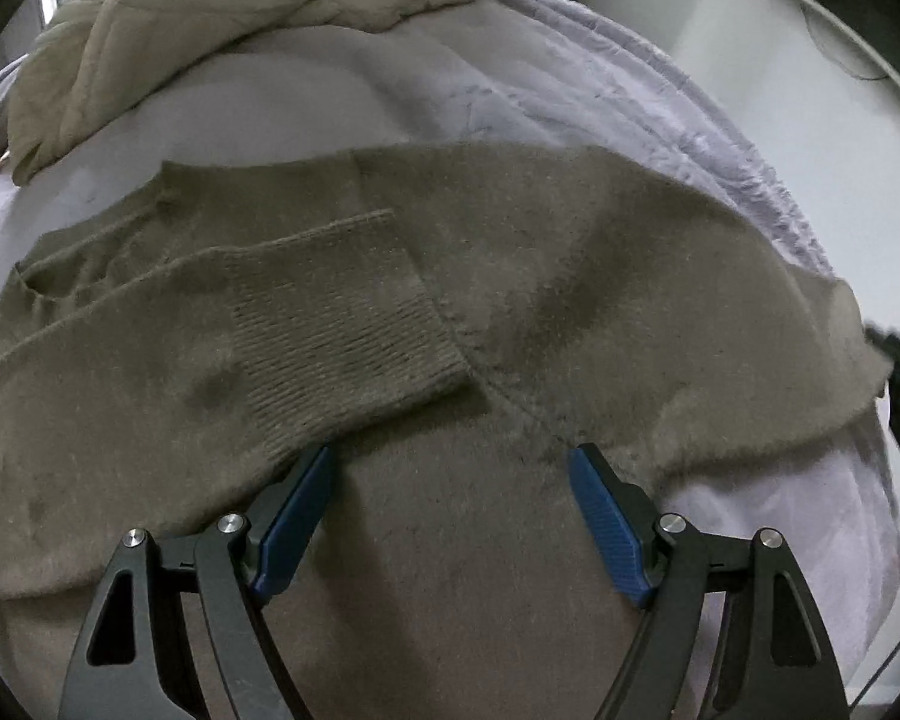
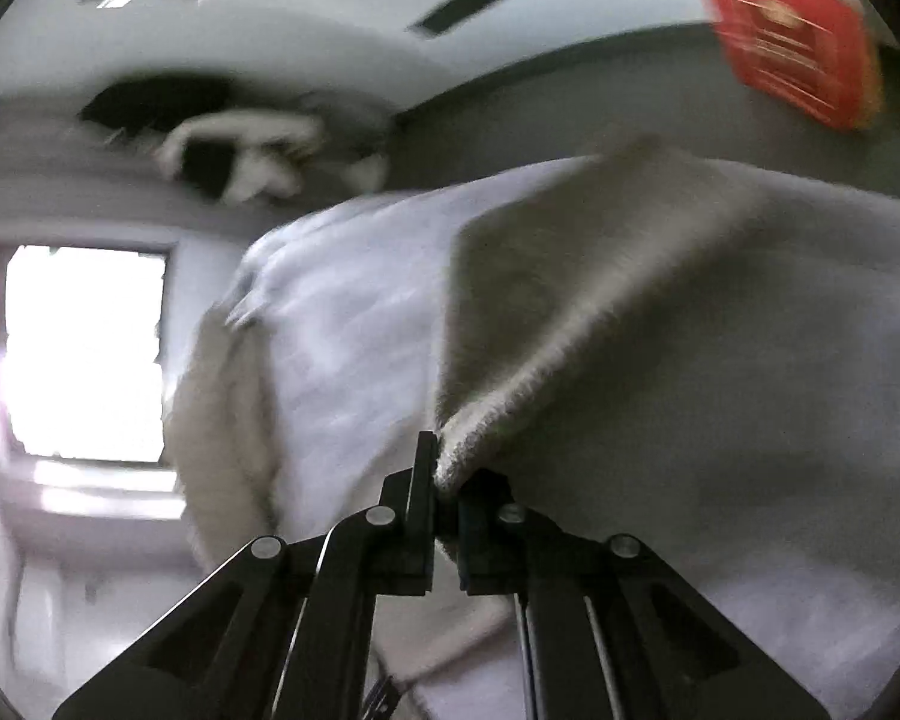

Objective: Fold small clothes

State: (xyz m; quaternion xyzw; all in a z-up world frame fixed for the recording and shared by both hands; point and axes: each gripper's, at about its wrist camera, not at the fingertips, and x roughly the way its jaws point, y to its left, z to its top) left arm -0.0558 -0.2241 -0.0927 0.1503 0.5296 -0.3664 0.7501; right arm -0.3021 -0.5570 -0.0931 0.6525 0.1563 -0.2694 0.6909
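While my right gripper (image 2: 437, 483) pinches a corner of the soft, limp brown sweater (image 1: 510, 300) spread on the bed sheet (image 1: 306, 96), my left gripper (image 1: 450, 480) hovers wide above it, so I'd grab the firmer ribbed cuff (image 1: 342, 330).

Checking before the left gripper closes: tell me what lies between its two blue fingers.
Only the brown sweater; left wrist view shows the left gripper open over it, nothing else in the gap.

Left tongs (image 1: 450, 468): black angular linkage arms, silver round pivot screws, blue ribbed pads (image 1: 606, 525) on both fingers. Right tongs (image 2: 444, 480): same black arms and silver screws; pad colour unclear, blurred view.
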